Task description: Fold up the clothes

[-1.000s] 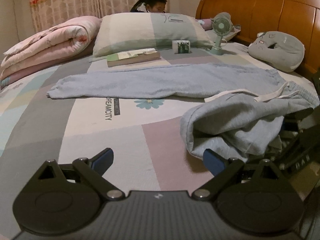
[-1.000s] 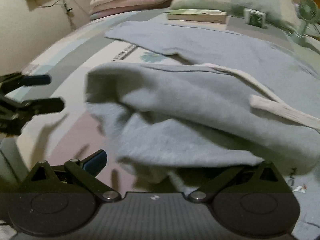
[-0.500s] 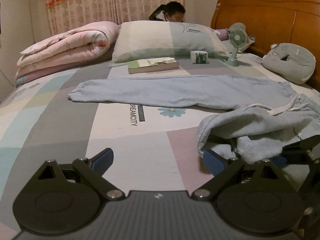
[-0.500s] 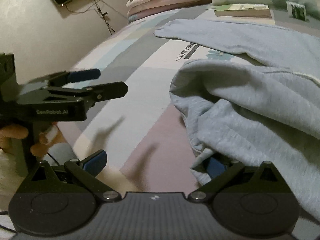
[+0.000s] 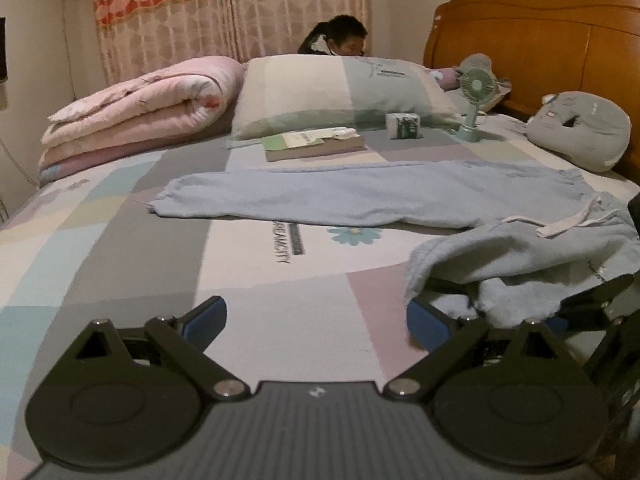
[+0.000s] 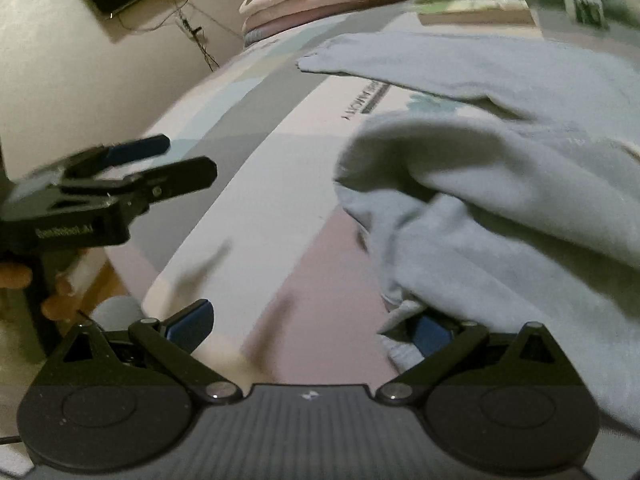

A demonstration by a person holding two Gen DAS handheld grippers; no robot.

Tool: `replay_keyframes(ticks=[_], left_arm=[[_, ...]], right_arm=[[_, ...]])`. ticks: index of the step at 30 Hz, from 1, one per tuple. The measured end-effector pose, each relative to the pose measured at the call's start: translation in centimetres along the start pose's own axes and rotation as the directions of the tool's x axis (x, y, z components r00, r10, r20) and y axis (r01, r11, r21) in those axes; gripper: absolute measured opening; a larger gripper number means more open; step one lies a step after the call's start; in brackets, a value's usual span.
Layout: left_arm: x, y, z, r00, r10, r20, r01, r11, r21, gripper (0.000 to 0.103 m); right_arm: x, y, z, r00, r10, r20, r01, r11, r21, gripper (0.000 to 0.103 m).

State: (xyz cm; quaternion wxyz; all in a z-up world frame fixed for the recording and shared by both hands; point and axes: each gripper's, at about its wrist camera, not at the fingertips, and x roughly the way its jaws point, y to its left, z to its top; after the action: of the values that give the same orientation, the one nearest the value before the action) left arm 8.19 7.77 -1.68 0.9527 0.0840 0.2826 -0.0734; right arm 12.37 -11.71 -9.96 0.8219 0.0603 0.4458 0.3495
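1. A pair of light blue, soft fleecy jogging trousers [image 5: 360, 200] lies on the patchwork-print bedsheet [image 5: 160, 264] of a bed with an orange-brown wooden headboard [image 5: 540, 52].
2. One leg is spread flat and straight across the bed, its gathered cuff [image 5: 164, 200] pointing toward the folded pink quilt [image 5: 140, 120].
3. The other leg is bunched and doubled over near the front right of the left wrist view, forming a rumpled heap [image 5: 512, 256] with a shadowed hollow under its raised edge.
4. A pale, flat drawstring [image 5: 568, 222] trails across the elastic waistband at the right end of the trousers.
5. The left gripper [image 5: 316, 320] has its blue-padded fingers [image 5: 204, 318] spread wide apart with nothing between them; the right-hand pad sits just beside the crumpled heap's edge.
6. The right gripper [image 6: 312, 326] is also spread wide; its left pad [image 6: 188, 324] is clear over the sheet, while cloth from the heap [image 6: 500, 220] drapes over its right pad [image 6: 430, 334], which is partly hidden.
7. In the right wrist view the left gripper [image 6: 172, 164] appears to the left, held over the bed's edge by a hand [image 6: 16, 276].
8. Beyond the trousers stand a striped pillow [image 5: 344, 96], a flat book [image 5: 316, 146], a small box [image 5: 404, 126], a mint-green desk fan [image 5: 476, 100] and a grey plush cushion [image 5: 580, 132].
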Motion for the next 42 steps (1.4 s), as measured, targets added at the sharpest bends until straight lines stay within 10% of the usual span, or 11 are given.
replay_keyframes(ticks=[16, 24, 31, 42], left_arm=[[-2.6, 6.8, -1.2, 0.986, 0.167, -0.001, -0.166, 0.981, -0.095, 0.097], [-1.4, 3.9, -1.2, 0.998, 0.057, -0.013, -0.058, 0.997, -0.047, 0.098], [0.6, -2.6, -1.4, 0.989, -0.119, -0.086, 0.123, 0.992, 0.041, 0.098], [1.0, -10.9, -3.9, 0.921, -0.299, -0.249, 0.341, 0.929, 0.145, 0.098]], right_arm=[[4.9, 7.1, 4.7, 0.945, 0.326, -0.015, -0.327, 0.944, -0.049, 0.103], [-1.7, 3.4, 2.1, 0.996, 0.064, 0.058, -0.060, 0.996, -0.066, 0.103], [-7.4, -2.6, -2.7, 0.968, -0.221, 0.115, 0.212, 0.973, 0.086, 0.103], [-9.0, -6.5, -8.1, 0.964, -0.229, 0.136, 0.189, 0.948, 0.256, 0.103]])
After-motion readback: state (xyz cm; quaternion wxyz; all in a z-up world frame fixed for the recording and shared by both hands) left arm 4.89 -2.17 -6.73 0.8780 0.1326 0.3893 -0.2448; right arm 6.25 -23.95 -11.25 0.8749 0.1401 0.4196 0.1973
